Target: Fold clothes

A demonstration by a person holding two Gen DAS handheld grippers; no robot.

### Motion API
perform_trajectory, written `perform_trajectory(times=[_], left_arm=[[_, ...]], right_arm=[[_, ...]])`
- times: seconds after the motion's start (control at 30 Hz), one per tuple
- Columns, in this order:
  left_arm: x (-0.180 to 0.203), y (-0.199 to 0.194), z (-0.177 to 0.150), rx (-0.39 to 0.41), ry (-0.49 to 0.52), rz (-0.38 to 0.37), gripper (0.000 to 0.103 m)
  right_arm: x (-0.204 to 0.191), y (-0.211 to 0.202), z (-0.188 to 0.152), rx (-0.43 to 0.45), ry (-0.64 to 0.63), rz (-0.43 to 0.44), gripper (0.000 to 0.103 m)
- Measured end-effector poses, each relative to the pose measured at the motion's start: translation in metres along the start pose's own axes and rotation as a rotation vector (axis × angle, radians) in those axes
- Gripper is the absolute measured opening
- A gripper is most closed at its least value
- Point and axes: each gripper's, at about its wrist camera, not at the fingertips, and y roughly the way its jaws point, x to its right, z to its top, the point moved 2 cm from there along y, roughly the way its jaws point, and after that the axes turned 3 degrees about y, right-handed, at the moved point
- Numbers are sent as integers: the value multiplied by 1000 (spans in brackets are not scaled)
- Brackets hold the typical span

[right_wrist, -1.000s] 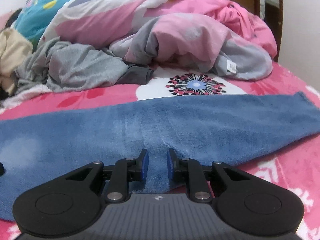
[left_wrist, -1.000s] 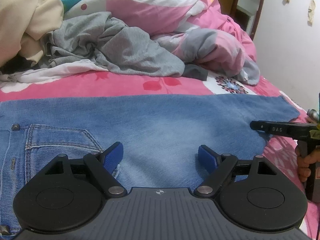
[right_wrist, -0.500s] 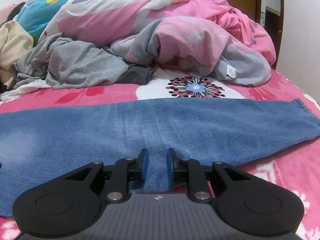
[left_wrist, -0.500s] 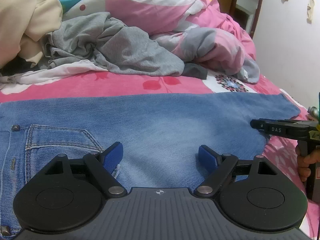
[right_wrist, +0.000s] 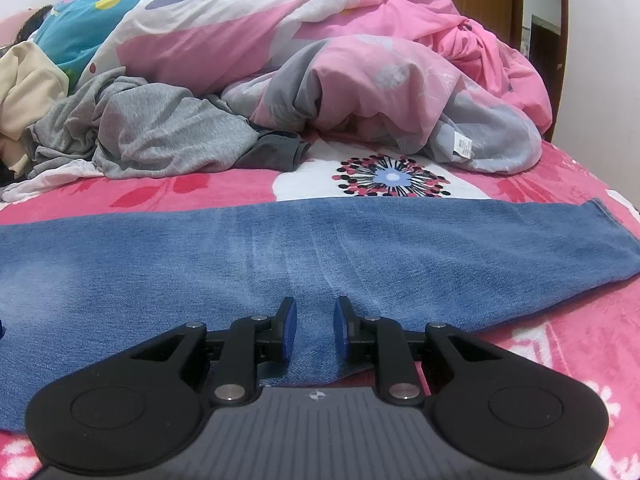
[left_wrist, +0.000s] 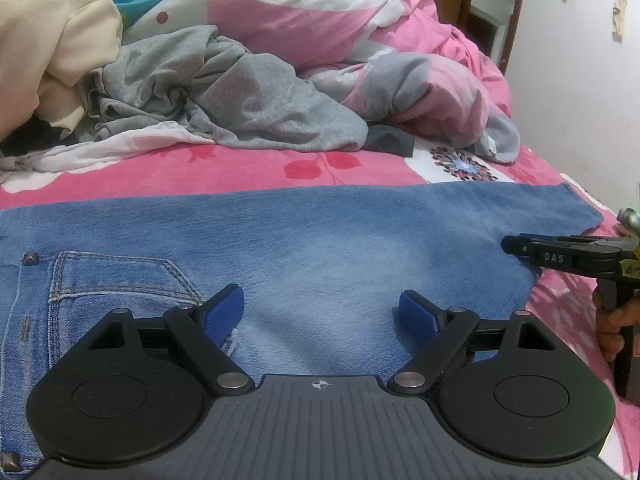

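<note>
Denim jeans (left_wrist: 320, 240): flat across the pink bed sheet (left_wrist: 200, 176), smooth and ready for a fold.
Left gripper (left_wrist: 320, 312): jaws wide apart over the jeans by the back pocket (left_wrist: 116, 280), holding nothing.
Right gripper (right_wrist: 315, 328): jaws narrow but apart above the jeans leg, nothing pinched.
Grey shirt (right_wrist: 160, 136): crumpled behind the jeans, probably waiting its turn.

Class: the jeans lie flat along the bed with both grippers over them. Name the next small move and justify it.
Probably lower the left gripper onto the near edge of the jeans and close. Its jaws stand wide with nothing between them, the denim lies flat lengthwise, and the right gripper, jaws narrow, grips nothing either, so no fold can begin yet.
</note>
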Motion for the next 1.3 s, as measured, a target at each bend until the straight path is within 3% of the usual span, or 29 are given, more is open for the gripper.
perform_trajectory(times=[1.3], left_arm=[[3,0,0,2,21,7,88]], right_arm=[[1,-1,-1,8,14,21,26]])
